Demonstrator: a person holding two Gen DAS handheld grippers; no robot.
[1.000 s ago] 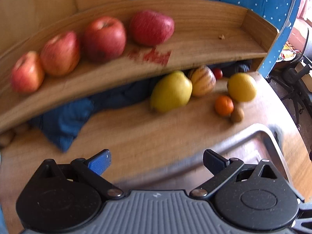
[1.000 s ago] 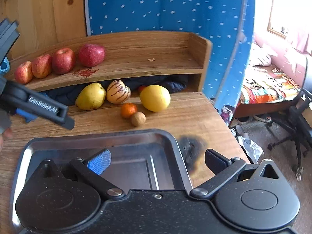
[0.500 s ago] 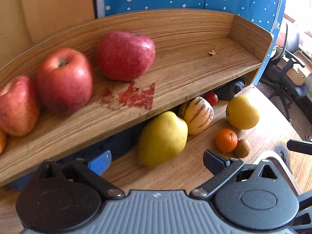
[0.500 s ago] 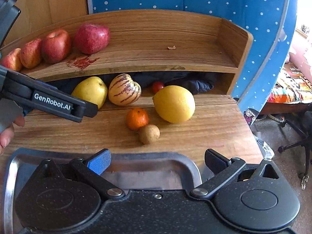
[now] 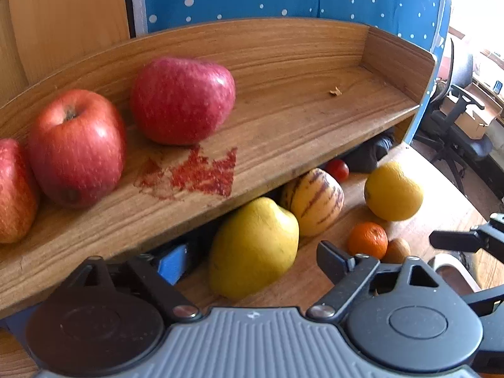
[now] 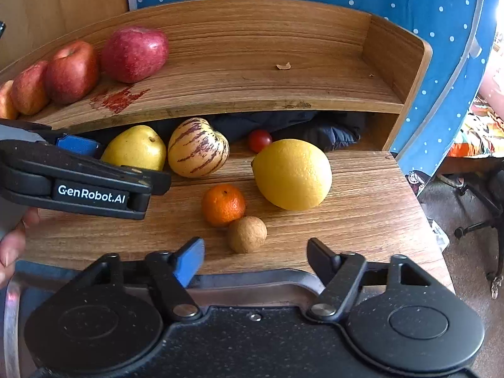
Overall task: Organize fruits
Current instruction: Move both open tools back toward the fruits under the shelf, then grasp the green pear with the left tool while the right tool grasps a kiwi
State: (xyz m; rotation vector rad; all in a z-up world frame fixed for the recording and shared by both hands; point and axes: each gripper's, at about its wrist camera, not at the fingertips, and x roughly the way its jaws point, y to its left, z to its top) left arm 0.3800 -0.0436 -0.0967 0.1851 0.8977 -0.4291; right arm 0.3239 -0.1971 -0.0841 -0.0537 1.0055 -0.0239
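1. Fruits lie in two levels: red apples on the wooden shelf [image 6: 252, 88], mixed fruit on the wooden surface [image 6: 362, 214] below it.
2. Shelf row, from the left wrist view: dark red apple [image 5: 182, 99] at the right end, glossy red apple [image 5: 75, 148] beside it, a third apple [image 5: 14, 189] cut off at the left edge. They sit close together.
3. Red flaky stain [image 5: 201, 174] on the shelf just in front of the dark red apple; small brown scrap [image 6: 283, 66] further right on the bare part of the shelf.
4. On the surface: yellow pear [image 6: 135, 148] and striped melon [image 6: 197, 148] touching, both partly under the shelf edge; small red tomato [image 6: 259, 140] further back by a dark cloth [image 6: 315, 129].
5. Big lemon [image 6: 293, 174] out front; mandarin [image 6: 223, 204] just beside it, with a brown nut [image 6: 247, 234] touching the mandarin.
6. Left gripper [image 5: 249, 258] is open and empty, fingers either side of the pear, not touching. Shelf edge hangs right above it.
7. Right gripper [image 6: 255, 256] is open and empty, the nut close ahead between its fingertips.
8. Metal tray [image 6: 252, 278] rim lies directly under the right gripper.
9. A hand [image 6: 11, 245] shows at the left edge of the right wrist view.
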